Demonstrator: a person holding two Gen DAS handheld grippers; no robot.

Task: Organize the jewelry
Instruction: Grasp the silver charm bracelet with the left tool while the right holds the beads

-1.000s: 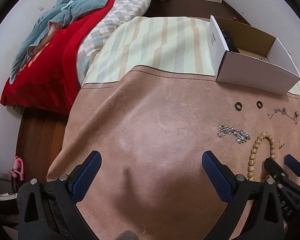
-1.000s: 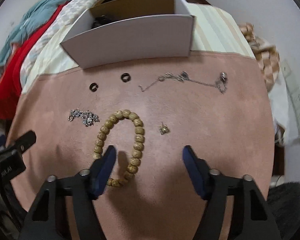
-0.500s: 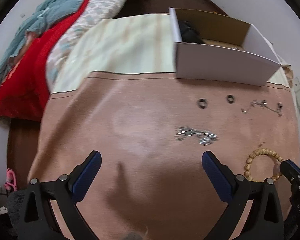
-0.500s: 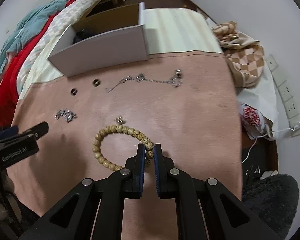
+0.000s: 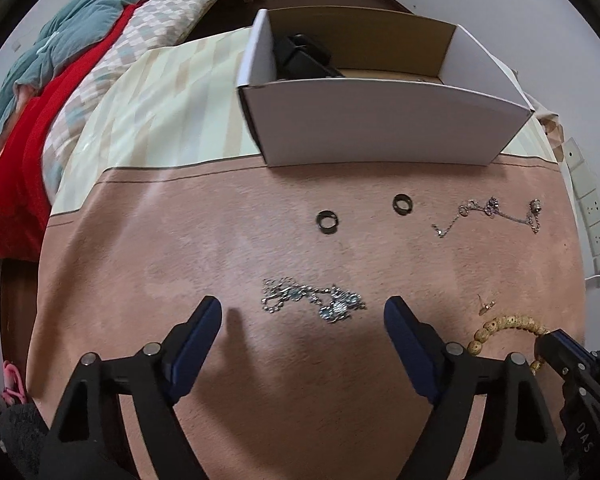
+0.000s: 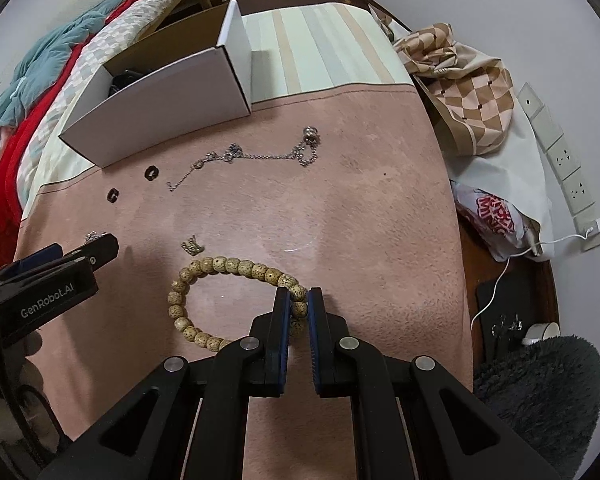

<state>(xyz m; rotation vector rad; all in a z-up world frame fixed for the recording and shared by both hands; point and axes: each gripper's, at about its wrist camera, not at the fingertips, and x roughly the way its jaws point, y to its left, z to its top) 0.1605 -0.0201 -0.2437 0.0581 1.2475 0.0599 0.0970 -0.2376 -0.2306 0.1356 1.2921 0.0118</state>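
My right gripper point(image 6: 299, 300) is shut on the wooden bead bracelet point(image 6: 204, 266), which lies on the pink mat point(image 6: 340, 220); the bracelet also shows in the left wrist view point(image 5: 504, 326). My left gripper point(image 5: 302, 314) is open and empty, its fingers either side of a tangled silver chain point(image 5: 312, 300). Two black rings point(image 5: 327, 222) point(image 5: 403, 204), a thin silver necklace point(image 5: 496, 216) point(image 6: 256, 156) and a small gold earring point(image 6: 192, 245) lie on the mat. A white cardboard box point(image 5: 380, 120) point(image 6: 160, 112) stands open behind them.
The box holds a dark object point(image 5: 300, 56). A bed with red and teal covers point(image 5: 40, 80) lies to the left. A checked cloth bag point(image 6: 468, 92), a plastic bag point(image 6: 496, 216) and wall sockets point(image 6: 560, 160) are at the right.
My left gripper has moved right and forward to straddle the silver chain. My right gripper closed on the bead bracelet and still holds it.
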